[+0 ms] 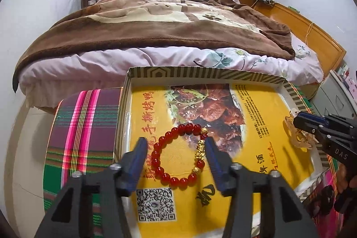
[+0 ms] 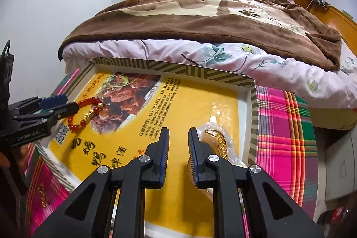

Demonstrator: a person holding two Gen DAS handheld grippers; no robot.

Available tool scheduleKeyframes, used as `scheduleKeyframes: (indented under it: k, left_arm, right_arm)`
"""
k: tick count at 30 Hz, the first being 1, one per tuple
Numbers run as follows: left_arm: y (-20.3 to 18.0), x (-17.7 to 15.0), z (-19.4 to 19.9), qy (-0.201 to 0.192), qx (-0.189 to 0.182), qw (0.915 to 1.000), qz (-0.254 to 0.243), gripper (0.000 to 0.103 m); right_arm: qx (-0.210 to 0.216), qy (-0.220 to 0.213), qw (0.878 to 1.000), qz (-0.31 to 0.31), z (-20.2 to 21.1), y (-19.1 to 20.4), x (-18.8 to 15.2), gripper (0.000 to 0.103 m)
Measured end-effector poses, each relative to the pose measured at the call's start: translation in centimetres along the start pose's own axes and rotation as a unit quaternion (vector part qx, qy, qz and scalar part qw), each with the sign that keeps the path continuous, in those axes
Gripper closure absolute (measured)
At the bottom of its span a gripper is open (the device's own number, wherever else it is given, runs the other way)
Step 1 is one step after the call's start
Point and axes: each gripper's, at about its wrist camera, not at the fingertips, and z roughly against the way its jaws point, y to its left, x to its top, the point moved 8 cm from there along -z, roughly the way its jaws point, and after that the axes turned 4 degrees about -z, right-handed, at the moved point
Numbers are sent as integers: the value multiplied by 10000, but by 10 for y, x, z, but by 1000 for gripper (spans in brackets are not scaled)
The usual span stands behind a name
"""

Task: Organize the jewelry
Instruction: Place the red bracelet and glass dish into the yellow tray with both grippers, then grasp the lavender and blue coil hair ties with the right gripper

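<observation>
Beside tray wall (image 2: pixel 253 117), bagged bracelet (image 2: pixel 215 139)

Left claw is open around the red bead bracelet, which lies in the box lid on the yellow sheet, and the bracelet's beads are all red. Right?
Not quite: the red bead bracelet also carries gold charm beads, seen in the left wrist view. The left claw is open around it, in the box lid.
</observation>
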Motion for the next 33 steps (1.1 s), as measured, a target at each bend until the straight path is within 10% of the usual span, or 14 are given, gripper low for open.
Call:
scheduleKeyframes:
  k: [6, 33]
  left_arm:
    - [-6, -6, 23, -88, 55, 9999, -40, 45]
    - [-35, -132, 162, -702, 195, 9973, 29, 24]
  right_arm:
    - [114, -164, 9998, -60, 20, 6, -2, 61]
    - [413, -222, 9989, 70, 108, 36, -135, 51]
